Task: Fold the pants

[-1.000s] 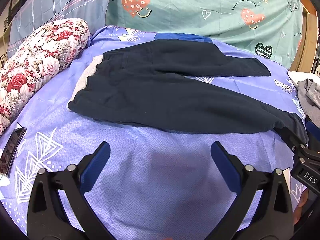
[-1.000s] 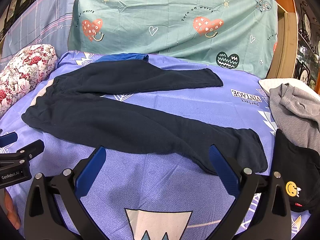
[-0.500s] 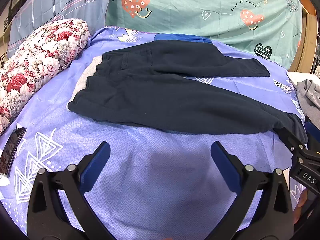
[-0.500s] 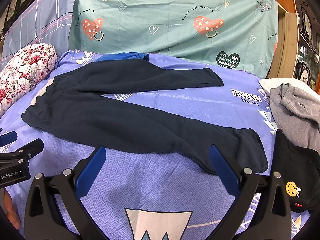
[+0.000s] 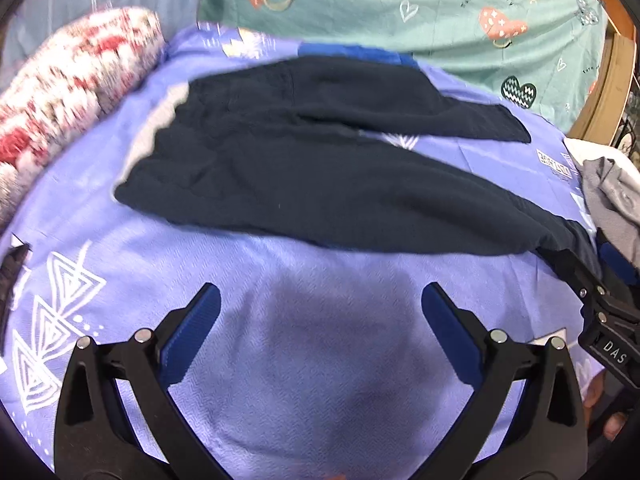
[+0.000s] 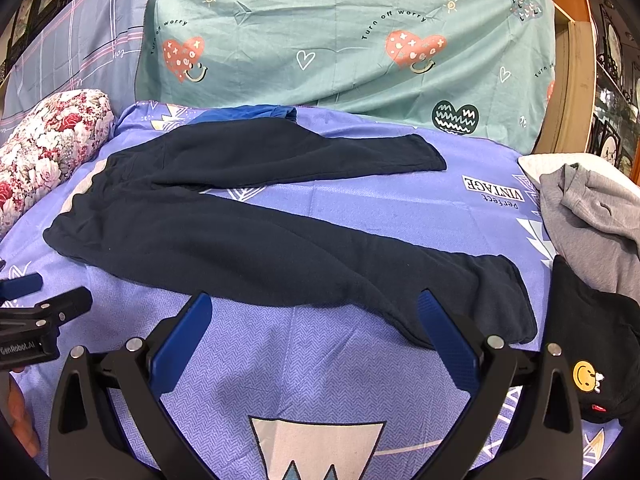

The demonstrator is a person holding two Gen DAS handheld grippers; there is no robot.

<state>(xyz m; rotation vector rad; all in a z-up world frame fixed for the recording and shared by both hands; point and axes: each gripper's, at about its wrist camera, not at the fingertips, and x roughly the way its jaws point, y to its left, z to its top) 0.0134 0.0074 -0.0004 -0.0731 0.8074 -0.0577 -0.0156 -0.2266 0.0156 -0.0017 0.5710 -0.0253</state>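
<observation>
Shifted and blurred against half a second ago, the left view has swung slightly; the right view is unchanged. Dark pants (image 6: 256, 236) lie flat on the purple bedsheet (image 6: 320, 376), legs splayed rightward. Both the left gripper (image 5: 320, 312) and right gripper (image 6: 316, 320) hover over the sheet, jaws spread wide, holding nothing.
</observation>
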